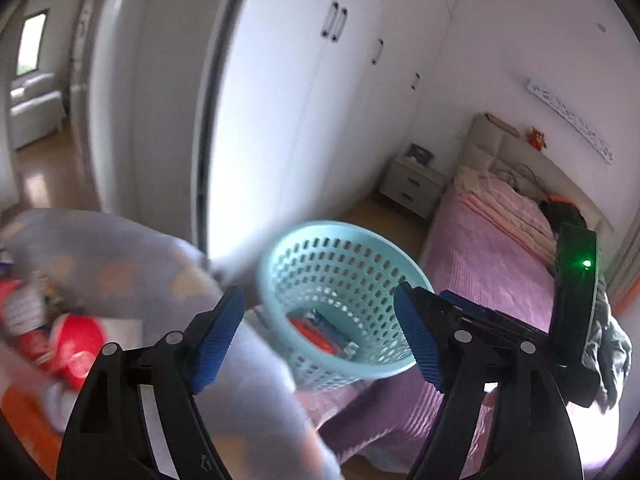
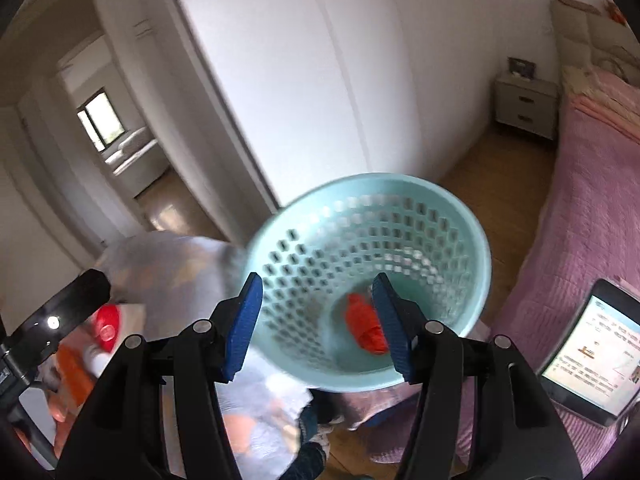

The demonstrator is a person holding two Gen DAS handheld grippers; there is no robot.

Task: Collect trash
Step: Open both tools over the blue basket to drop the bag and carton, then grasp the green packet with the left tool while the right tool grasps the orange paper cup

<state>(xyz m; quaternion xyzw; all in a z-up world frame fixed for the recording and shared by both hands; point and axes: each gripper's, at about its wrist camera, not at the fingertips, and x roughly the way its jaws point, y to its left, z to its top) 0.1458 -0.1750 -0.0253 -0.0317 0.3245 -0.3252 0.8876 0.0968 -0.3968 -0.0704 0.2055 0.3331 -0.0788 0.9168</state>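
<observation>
While empty, both grippers' jaws wide before tilted basket [image 2: 400,208].

You could read no text: print on the lit rectangular black-framed phone screen [image 2: 592,354] was too blurred.

- Left gripper [image 1: 320,336]: black plastic arms, round silver rivets, blue ribbed fingertip pads [image 1: 218,338].
- Right gripper [image 2: 318,326]: matching black arms, silver rivets, blue textured pads [image 2: 242,326].
</observation>
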